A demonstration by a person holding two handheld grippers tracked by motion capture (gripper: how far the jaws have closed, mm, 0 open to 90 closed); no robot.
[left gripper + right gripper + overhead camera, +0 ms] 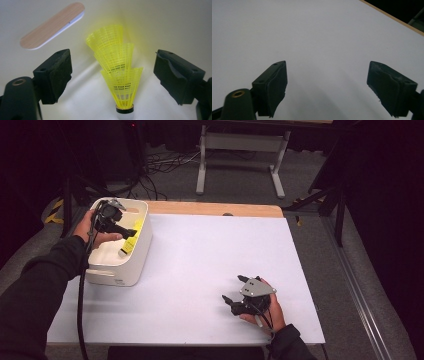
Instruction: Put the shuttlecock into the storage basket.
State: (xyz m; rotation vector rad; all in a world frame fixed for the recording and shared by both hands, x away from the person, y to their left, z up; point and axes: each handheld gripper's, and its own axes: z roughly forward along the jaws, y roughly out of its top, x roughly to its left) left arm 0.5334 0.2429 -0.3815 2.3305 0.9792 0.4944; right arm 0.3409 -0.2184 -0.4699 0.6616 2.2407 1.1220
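Yellow shuttlecocks (131,240) lie inside a white bin (127,270) at the table's left. In the left gripper view they are three, nested into one stack (117,72) with the cork base nearest the camera, lying on the bin's floor (82,100). My left gripper (127,232) reaches into the bin. Its jaws (112,57) stand wide on either side of the stack, and the pads (60,75) do not touch it. My right gripper (233,288) rests low over the white table top (200,255) near the front right, open (327,66) with nothing between its pads.
The bin's wall has an oval handle slot (52,25) through which wood shows. A wooden strip (215,209) runs along the table's far edge. Beyond it stand a grey metal frame (240,150) and cables (160,165) on the floor.
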